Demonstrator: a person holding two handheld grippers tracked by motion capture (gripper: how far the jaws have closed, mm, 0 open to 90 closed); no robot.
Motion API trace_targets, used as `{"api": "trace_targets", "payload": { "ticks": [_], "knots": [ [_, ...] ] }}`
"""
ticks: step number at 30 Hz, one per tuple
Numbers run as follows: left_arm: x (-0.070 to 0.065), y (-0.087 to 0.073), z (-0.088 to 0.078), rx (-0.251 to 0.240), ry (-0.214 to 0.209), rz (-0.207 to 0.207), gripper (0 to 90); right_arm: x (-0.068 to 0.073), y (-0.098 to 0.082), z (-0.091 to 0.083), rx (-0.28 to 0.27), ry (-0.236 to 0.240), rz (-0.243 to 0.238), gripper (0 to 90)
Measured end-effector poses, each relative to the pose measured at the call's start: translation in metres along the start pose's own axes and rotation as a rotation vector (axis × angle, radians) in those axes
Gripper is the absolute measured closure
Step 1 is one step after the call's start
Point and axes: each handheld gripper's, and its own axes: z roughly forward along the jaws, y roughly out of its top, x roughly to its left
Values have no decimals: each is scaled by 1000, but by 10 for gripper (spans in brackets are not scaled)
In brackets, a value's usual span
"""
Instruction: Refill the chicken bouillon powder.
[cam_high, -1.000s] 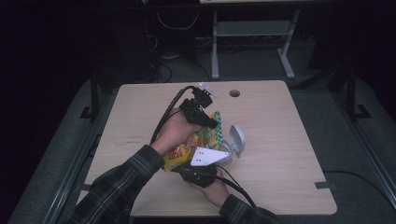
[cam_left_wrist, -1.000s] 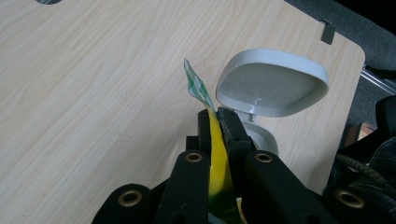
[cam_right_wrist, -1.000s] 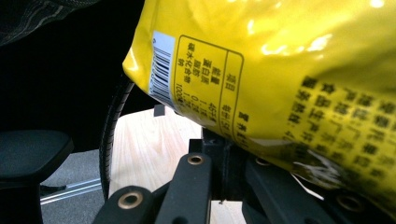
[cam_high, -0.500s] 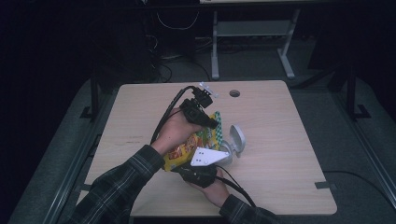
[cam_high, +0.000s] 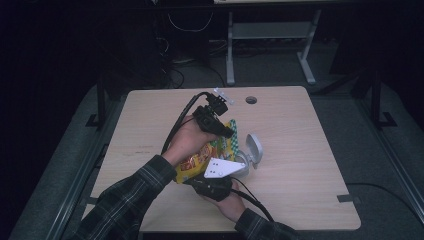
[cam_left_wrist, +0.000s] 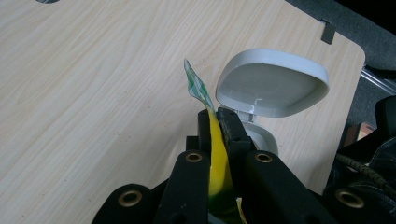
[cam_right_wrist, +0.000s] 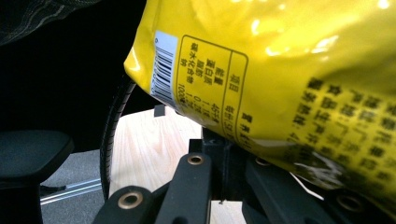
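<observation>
Yellow foil snack bag (cam_high: 200, 160) hangs between both grippers above the table (cam_high: 310, 150), just beside the open white case (cam_high: 252, 150); left gripper (cam_left_wrist: 217, 122) is clamped on the bag's green-checked top edge; right gripper (cam_right_wrist: 222, 140) seems clamped on its lower seam, contact partly hidden; the step looks like tearing it open, which calls for pulling the ends apart without slipping.
</observation>
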Motion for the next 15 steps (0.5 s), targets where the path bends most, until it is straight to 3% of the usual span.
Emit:
{"api": "trace_targets", "payload": {
  "ticks": [15],
  "knots": [
    [-1, 2, 1, 8, 2, 1, 898, 0, 0, 0, -6, 2, 4, 900]
  ]
}}
